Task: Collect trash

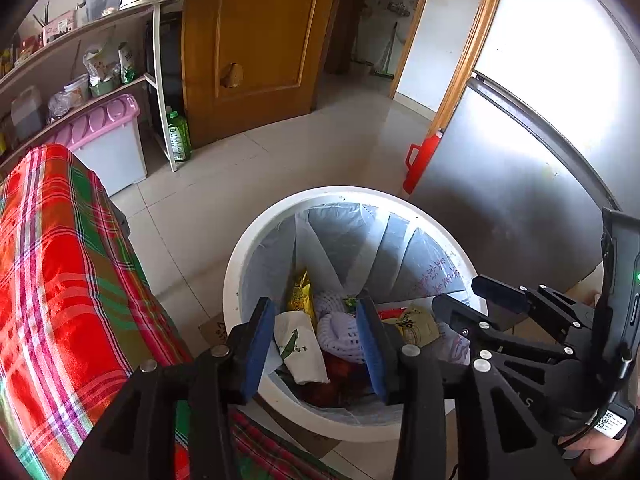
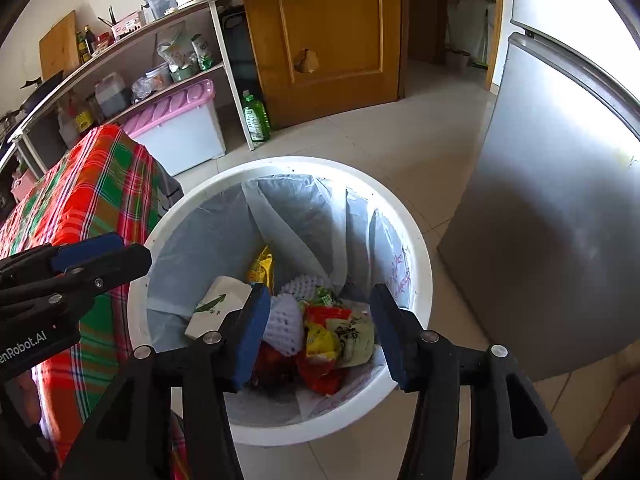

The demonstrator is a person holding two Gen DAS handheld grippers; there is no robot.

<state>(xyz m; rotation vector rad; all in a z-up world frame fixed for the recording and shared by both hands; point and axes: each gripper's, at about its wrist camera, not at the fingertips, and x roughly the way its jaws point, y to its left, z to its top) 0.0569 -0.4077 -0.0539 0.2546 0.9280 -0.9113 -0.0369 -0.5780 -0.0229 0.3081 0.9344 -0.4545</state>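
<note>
Pale floor tiles ran from a brown wooden door (image 2: 328,40) at twelve o'clock down to a round white plastic bin (image 2: 280,168) lined with a thin grey bag (image 2: 200,248). Inside it lay the collected trash: a white paper packet with a green leaf print (image 2: 216,304), a white foam fruit net (image 2: 286,316), a yellow foil wrapper (image 2: 262,266) and red and yellow snack packets (image 2: 320,336).

Both grippers hung over the bin mouth, pointing down into it. The left gripper (image 1: 316,348) stood released, nothing between its blue pads. The right gripper (image 2: 320,340) was likewise spread wide and empty, the rubbish lying well below its fingers.

As a judgement, the liner was the weak spot: it sat loosely folded inside the rim, so a finger dipping lower could snag it and drag it out. The bin also stood just beside a red and green plaid cloth (image 1: 60,260) at nine o'clock, which a sideways swing might catch.

Only the left wrist view showed a red plastic jug (image 1: 420,164) by the grey metal refrigerator (image 1: 520,184) and the person's fingers (image 1: 592,450) at four o'clock. Only the right wrist view showed the bin's whole rim.
</note>
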